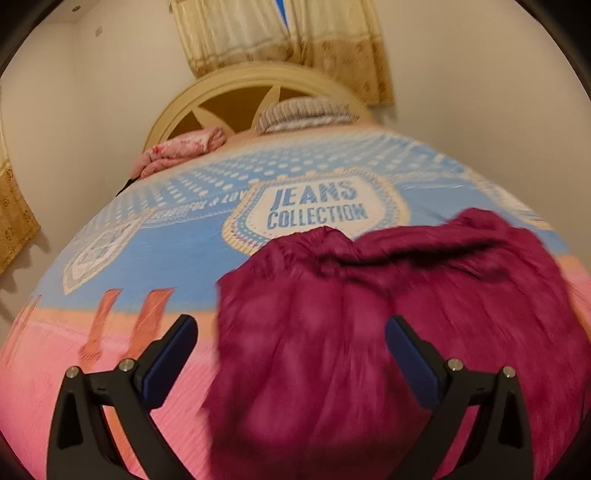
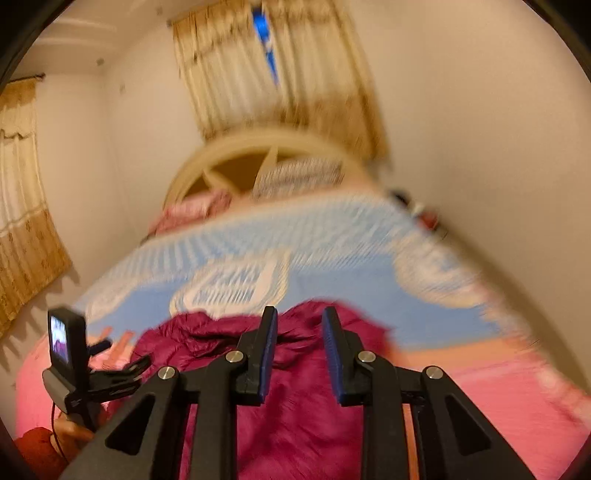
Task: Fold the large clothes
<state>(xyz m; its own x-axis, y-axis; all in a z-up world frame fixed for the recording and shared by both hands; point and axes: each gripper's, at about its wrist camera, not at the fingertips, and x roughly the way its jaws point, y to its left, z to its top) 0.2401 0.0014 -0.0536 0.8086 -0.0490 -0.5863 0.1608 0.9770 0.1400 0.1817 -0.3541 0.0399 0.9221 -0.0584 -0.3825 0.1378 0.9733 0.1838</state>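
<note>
Bedspread (image 1: 177, 251) under magenta garment (image 1: 332, 332)

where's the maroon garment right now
The maroon garment lies bunched on the pink near end of the bedspread, just below its "JEANS COLLECTION" badge, in front of both open grippers.

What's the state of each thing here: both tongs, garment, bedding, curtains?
left tongs: open wide, empty, above the garment
right tongs: open, narrower gap, empty
maroon garment: rumpled heap on the bed, not folded, not gripped
bedspread: spread flat over the bed
pink blanket: folded, by the headboard
grey knit item: bunched at the headboard
curtains: drawn, a gap in the middle
</note>
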